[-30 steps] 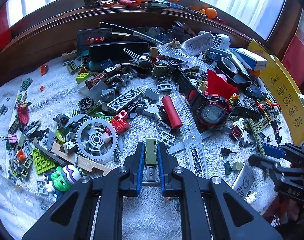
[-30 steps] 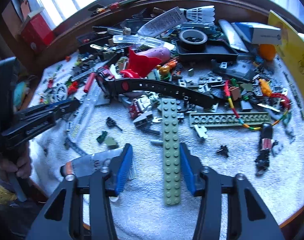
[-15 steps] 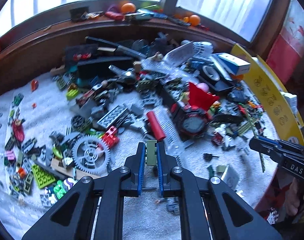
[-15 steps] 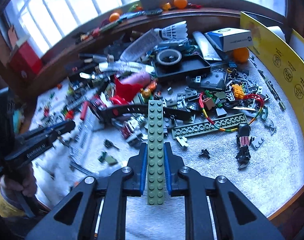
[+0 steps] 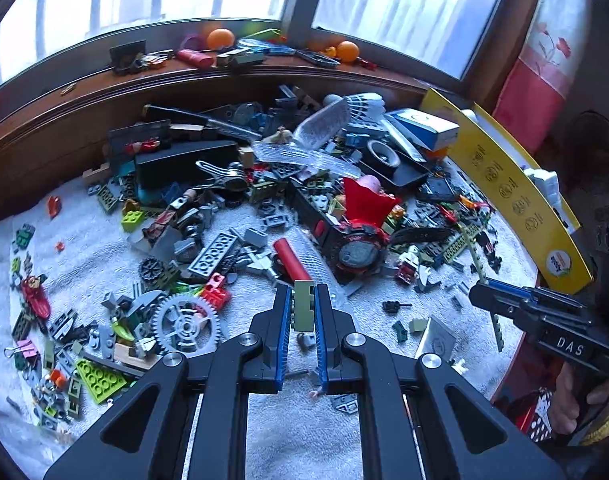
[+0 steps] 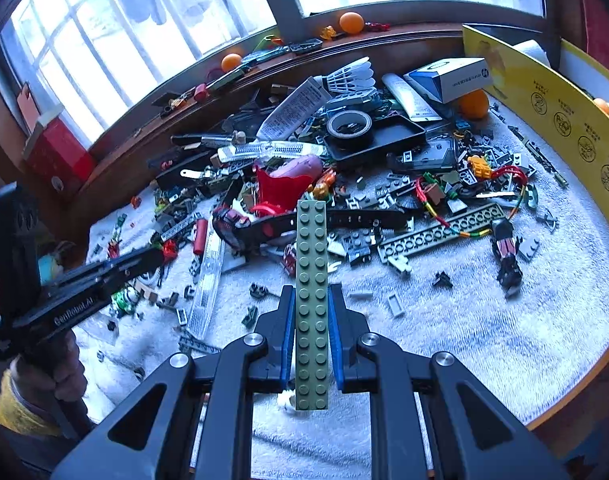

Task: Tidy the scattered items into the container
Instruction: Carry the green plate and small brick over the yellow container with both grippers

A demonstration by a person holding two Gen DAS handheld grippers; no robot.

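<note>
Left gripper (image 5: pixel 303 307): fingers clamped on small olive brick (image 5: pixel 303 305), clear of white cloth (image 5: pixel 484 344). Right gripper (image 6: pixel 311 308): fingers clamped on long olive plate (image 6: pixel 312 300), above cloth.

Not legible or not fully seen, from my two cameras:
- Small olive brick (image 5: pixel 303 307): lower part hidden between my left fingers (image 5: pixel 282 334).
- Long olive plate (image 6: pixel 312 304): side edges covered by my right fingers (image 6: pixel 336 340).
- My right hand (image 5: pixel 576 400): cut by the frame edge.
- My left hand (image 6: pixel 50 372): partly behind the handle.
- Yellow board (image 6: pixel 560 120): print too small to read; far end out of frame.
- Worktop (image 6: pixel 484 340): near edge cut off.
- Black tray (image 6: pixel 388 138): contents partly buried.
</note>
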